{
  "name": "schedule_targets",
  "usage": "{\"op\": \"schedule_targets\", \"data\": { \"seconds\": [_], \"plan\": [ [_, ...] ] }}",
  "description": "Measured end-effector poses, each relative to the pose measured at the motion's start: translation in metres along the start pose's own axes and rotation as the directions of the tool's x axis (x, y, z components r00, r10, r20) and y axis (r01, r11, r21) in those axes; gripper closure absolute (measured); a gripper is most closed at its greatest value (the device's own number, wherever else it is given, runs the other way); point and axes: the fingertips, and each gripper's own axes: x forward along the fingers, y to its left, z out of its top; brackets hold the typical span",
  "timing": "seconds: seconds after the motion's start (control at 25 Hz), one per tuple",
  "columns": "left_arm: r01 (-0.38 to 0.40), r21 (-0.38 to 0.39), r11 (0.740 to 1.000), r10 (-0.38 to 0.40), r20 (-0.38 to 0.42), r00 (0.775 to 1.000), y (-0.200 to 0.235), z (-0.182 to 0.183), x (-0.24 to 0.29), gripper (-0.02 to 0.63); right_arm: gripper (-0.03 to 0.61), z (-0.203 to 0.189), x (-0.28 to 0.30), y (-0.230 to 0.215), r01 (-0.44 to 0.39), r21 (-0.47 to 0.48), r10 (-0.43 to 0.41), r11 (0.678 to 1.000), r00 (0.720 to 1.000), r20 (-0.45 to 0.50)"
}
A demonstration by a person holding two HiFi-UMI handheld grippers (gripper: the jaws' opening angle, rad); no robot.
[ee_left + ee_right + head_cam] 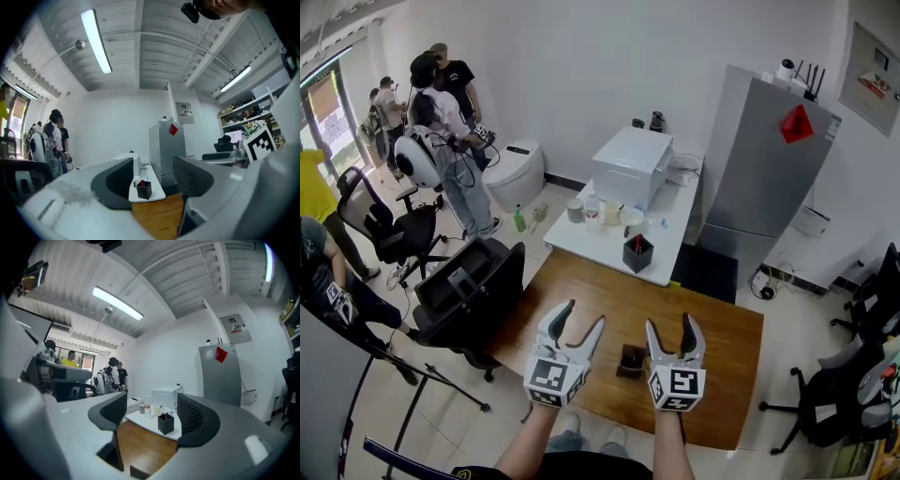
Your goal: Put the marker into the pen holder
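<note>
A black pen holder (637, 253) stands on the white table (578, 242) beyond the wooden table (717, 349), with a red marker (637, 243) upright in it. A second, dark brown holder (630, 361) sits on the wooden table between my two grippers. My left gripper (579, 326) and right gripper (672, 330) are raised side by side over the near part of the wooden table, both open with nothing between the jaws. The black pen holder (144, 188) (165, 423) shows through the gap of the left gripper (152, 180) and of the right gripper (152, 416).
A white box-shaped appliance (630, 164), cups and a bottle (592, 212) stand on the white table. A grey fridge (769, 169) is at the back right. A black office chair (473, 291) stands left of the wooden table. Several people (441, 122) stand at the far left.
</note>
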Motion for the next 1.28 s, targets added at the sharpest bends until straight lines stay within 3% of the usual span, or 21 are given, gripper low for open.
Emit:
{"op": "schedule_targets", "data": {
  "seconds": [0.12, 0.32, 0.6, 0.92, 1.28],
  "plan": [
    [-0.027, 0.009, 1.000, 0.027, -0.005, 1.000, 0.009, 0.002, -0.018, 0.347, 0.249, -0.004, -0.001, 0.020, 0.004, -0.080, -0.006, 0.997, 1.000, -0.021],
    [0.030, -0.004, 1.000, -0.030, -0.004, 1.000, 0.010, -0.005, -0.046, 0.350, 0.247, 0.010, -0.029, 0.061, 0.013, -0.077, -0.011, 0.997, 1.000, 0.026],
    [0.124, 0.044, 0.991, -0.125, 0.003, 0.992, 0.019, -0.015, -0.120, 0.367, 0.249, 0.004, -0.096, 0.114, 0.138, 0.000, -0.138, 0.990, 0.990, 0.035],
    [0.155, -0.039, 0.987, -0.155, 0.006, 0.988, 0.026, -0.022, -0.170, 0.367, 0.249, 0.002, -0.161, 0.138, 0.253, -0.035, -0.254, 0.967, 0.967, -0.014],
    [0.134, -0.012, 0.991, -0.134, 0.042, 0.990, 0.024, 0.000, -0.185, 0.367, 0.249, 0.030, -0.164, 0.159, 0.193, -0.057, -0.191, 0.980, 0.981, 0.031]
  ]
}}
